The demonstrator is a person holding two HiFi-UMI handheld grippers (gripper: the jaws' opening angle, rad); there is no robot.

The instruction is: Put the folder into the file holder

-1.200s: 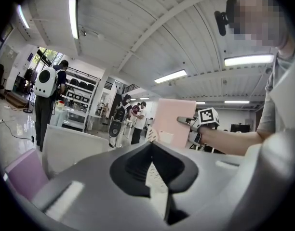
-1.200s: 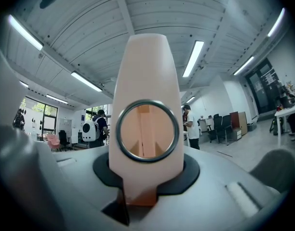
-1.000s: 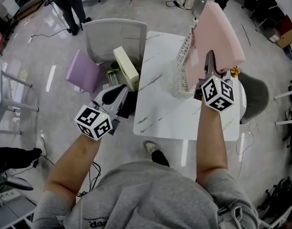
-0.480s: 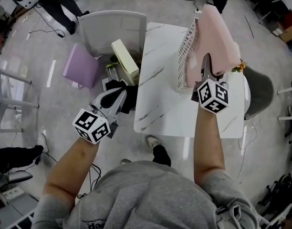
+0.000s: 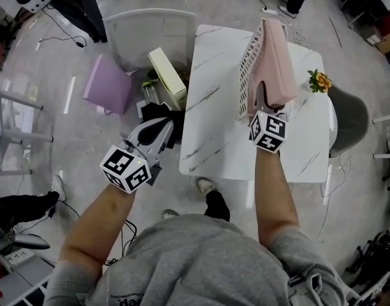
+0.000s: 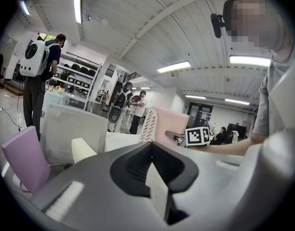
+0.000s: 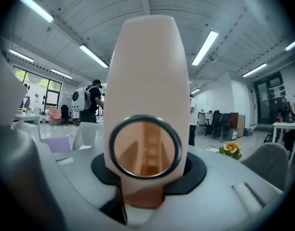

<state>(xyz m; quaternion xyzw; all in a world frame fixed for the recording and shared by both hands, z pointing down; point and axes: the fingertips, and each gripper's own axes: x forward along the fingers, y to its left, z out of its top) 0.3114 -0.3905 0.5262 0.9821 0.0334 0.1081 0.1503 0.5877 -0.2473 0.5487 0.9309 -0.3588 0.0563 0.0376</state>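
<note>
A pink folder (image 5: 275, 56) stands on edge on the white marble table (image 5: 214, 139), leaning against the white mesh file holder (image 5: 246, 75). My right gripper (image 5: 266, 102) is at its near end, below the ring hole of the spine (image 7: 146, 81). Its jaws are opening, and the spine still sits between them. In the right gripper view the folder fills the middle, with the right gripper (image 7: 140, 198) at its foot. My left gripper (image 5: 160, 129) hangs shut and empty off the table's left side, over the floor. From the left gripper (image 6: 154, 177) the folder (image 6: 170, 124) shows far off.
A grey chair (image 5: 147, 37), a purple board (image 5: 106, 88) and a cream box (image 5: 168, 78) crowd the floor left of the table. An orange flower (image 5: 320, 80) sits at the table's right edge, with another grey chair (image 5: 351, 120) beyond. People stand farther back.
The pink folder has come down from a raised tilt and now stands narrow against the file holder. My right gripper followed it left and forward. The left gripper barely moved.
</note>
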